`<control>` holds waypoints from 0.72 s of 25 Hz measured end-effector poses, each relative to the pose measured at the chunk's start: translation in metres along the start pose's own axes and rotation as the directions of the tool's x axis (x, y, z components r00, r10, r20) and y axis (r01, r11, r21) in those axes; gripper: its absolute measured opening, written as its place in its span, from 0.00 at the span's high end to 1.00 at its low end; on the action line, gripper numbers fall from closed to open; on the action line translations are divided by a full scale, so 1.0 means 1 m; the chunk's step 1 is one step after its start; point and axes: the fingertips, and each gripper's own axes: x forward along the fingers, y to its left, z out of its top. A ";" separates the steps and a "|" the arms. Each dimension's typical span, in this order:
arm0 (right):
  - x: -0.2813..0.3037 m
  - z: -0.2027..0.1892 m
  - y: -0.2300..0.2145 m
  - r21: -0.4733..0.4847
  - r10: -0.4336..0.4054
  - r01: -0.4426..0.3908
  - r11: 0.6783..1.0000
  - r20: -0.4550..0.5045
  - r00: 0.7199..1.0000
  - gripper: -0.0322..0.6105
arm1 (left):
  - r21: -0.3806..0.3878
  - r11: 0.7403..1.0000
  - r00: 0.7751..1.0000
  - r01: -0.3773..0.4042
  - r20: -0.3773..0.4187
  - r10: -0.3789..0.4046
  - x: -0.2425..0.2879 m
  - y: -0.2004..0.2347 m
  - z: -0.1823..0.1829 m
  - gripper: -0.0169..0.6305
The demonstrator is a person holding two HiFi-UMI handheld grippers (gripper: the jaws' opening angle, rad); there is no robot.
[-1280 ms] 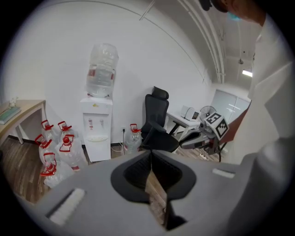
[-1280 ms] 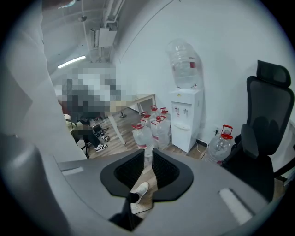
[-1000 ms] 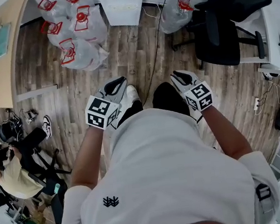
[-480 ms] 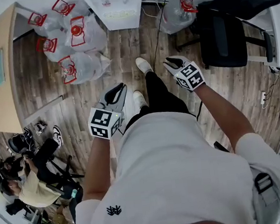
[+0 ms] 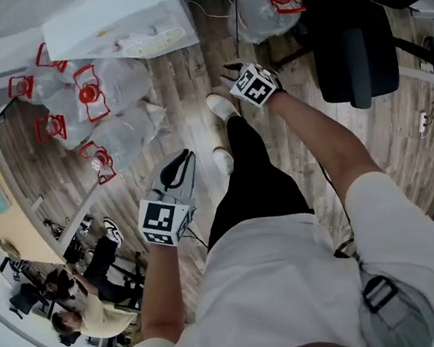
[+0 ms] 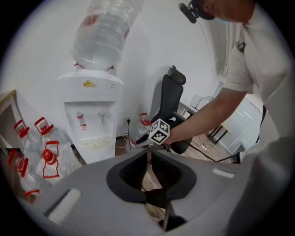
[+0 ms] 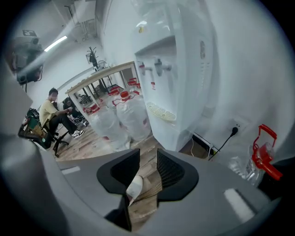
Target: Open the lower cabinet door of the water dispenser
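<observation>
Basically, neither tool was on the door yet. The water dispenser (image 5: 121,29) stood at the wall with water jugs (image 5: 90,105) on the floor just beside it. Its lower cabinet door (image 7: 171,131) was the panel under the drip grille and looked shut.

The right tool (image 5: 231,71) pointed toward it, apart from it, jaws opening over bare floor. The left tool (image 5: 183,158) hung nearer the body, jaws together, empty.

The door was probably light, stiff and smooth, on a weak catch, so the flat face would slip. I couldn't make out a handle. Likely best to hook a free edge and pull gently, since the dispenser was top-heavy.
</observation>
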 end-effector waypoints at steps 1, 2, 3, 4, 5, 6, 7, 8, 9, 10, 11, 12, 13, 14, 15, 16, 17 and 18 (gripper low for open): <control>0.017 0.000 -0.012 0.000 0.002 -0.002 1.000 0.000 1.000 0.81 | 0.007 1.000 1.000 0.010 -0.008 -0.010 0.012 0.005 0.003 0.88; 0.033 0.000 -0.024 0.002 0.002 -0.002 1.000 0.001 1.000 0.80 | 0.010 1.000 1.000 0.021 -0.014 -0.021 0.024 0.010 0.006 0.88; 0.049 0.000 -0.036 0.006 0.001 -0.001 1.000 0.003 1.000 0.79 | 0.009 0.999 0.999 0.033 -0.017 -0.033 0.034 0.013 0.009 0.88; 0.063 0.000 -0.048 0.007 -0.002 0.002 1.000 0.003 1.000 0.79 | 0.009 0.999 0.999 0.044 -0.017 -0.044 0.044 0.017 0.012 0.88; 0.076 0.001 -0.060 0.005 -0.006 0.006 1.000 0.002 1.000 0.78 | 0.011 0.998 0.998 0.054 -0.016 -0.054 0.054 0.020 0.015 0.88; 0.088 0.002 -0.071 0.000 -0.012 0.012 1.000 0.001 1.000 0.78 | 0.016 0.998 0.998 0.062 -0.014 -0.062 0.063 0.023 0.018 0.88; 0.101 0.004 -0.081 -0.006 -0.017 0.017 1.000 -0.003 1.000 0.78 | 0.023 0.997 0.998 0.068 -0.014 -0.068 0.072 0.028 0.019 0.88; 0.113 0.005 -0.090 -0.013 -0.019 0.018 1.000 -0.007 1.000 0.77 | 0.033 0.997 0.997 0.071 -0.015 -0.071 0.081 0.033 0.021 0.88; 0.125 0.006 -0.097 -0.022 -0.018 0.018 1.000 -0.011 1.000 0.76 | 0.042 0.996 0.997 0.073 -0.016 -0.073 0.089 0.038 0.023 0.88; 0.137 0.007 -0.104 -0.035 -0.016 0.016 0.999 -0.016 1.000 0.75 | 0.045 0.996 0.997 0.077 -0.016 -0.077 0.096 0.041 0.024 0.88; 0.147 0.008 -0.110 -0.053 -0.016 0.015 0.998 -0.022 1.000 0.74 | 0.042 0.996 0.996 0.083 -0.017 -0.082 0.103 0.043 0.025 0.88; 0.156 0.008 -0.116 -0.069 -0.018 0.016 0.998 -0.028 0.999 0.73 | 0.035 0.995 0.996 0.089 -0.020 -0.088 0.108 0.045 0.025 0.88; 0.164 0.010 -0.121 -0.080 -0.021 0.018 0.997 -0.031 0.999 0.73 | 0.029 0.995 0.996 0.092 -0.021 -0.092 0.111 0.047 0.024 0.88; 0.172 0.012 -0.126 -0.088 -0.023 0.020 0.996 -0.031 0.999 0.72 | 0.023 0.995 0.995 0.094 -0.022 -0.094 0.114 0.049 0.022 0.88; 0.178 0.015 -0.131 -0.096 -0.025 0.022 0.995 -0.029 0.999 0.72 | 0.016 0.995 0.995 0.095 -0.026 -0.094 0.116 0.051 0.020 0.88; 0.185 0.019 -0.135 -0.105 -0.026 0.023 0.994 -0.027 0.999 0.71 | 0.009 0.995 0.995 0.094 -0.031 -0.094 0.118 0.053 0.018 0.88; 0.190 0.023 -0.140 -0.116 -0.027 0.023 0.993 -0.027 0.999 0.71 | 0.000 0.996 0.995 0.095 -0.037 -0.095 0.119 0.054 0.017 0.88; 0.195 0.026 -0.143 -0.129 -0.026 0.022 0.991 -0.030 0.999 0.70 | -0.007 0.995 0.995 0.095 -0.038 -0.095 0.121 0.055 0.016 0.88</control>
